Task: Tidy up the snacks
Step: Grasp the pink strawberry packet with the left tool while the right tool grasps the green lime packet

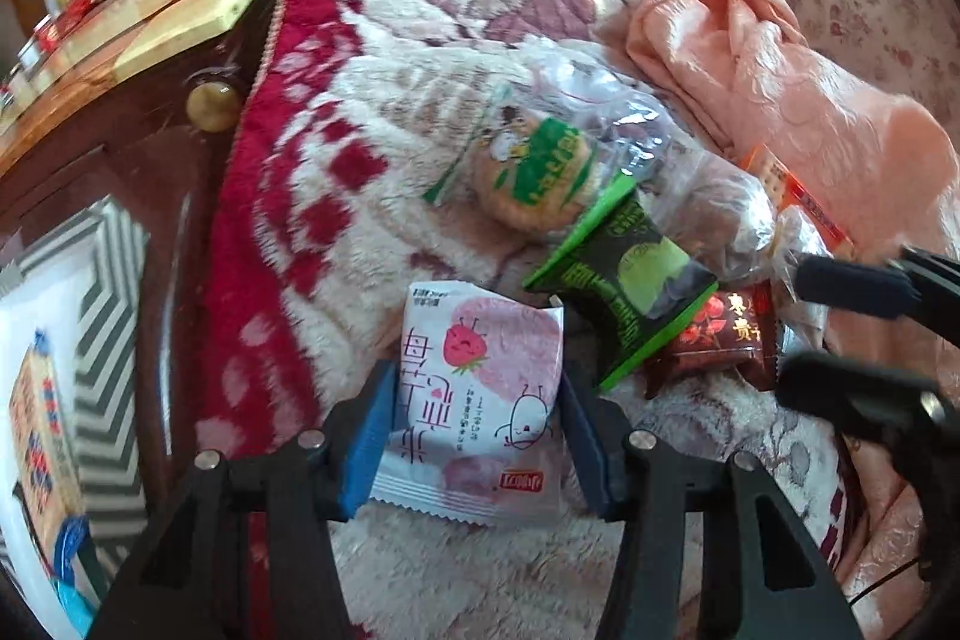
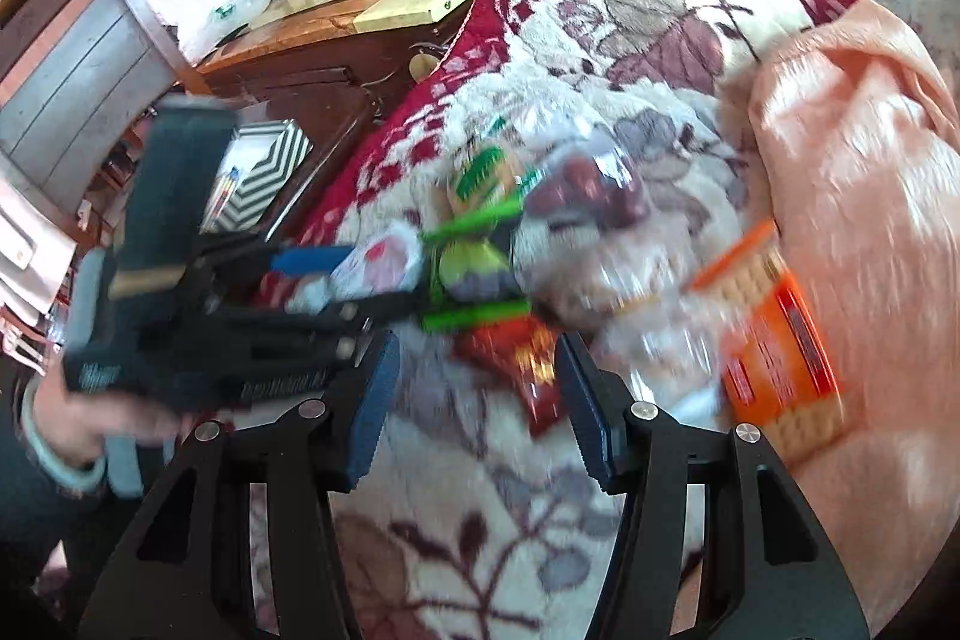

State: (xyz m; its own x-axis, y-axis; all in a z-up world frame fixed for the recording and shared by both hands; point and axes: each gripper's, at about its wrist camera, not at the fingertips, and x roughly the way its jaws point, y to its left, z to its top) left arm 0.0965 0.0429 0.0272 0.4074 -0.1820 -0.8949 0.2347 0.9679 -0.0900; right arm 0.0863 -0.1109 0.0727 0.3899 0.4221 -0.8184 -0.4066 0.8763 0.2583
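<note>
Bed blanket, fleecy, red-and-cream, bears the snack heap; left claw clamps pink packet, likely lifting it for sorting; right claw gapes wide over red packet, empty; green packet beside.

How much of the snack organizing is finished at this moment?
One packet already lies in the box beside the bed. The left gripper holds the strawberry packet. The green packet, red packet and orange crackers remain on the blanket.
</note>
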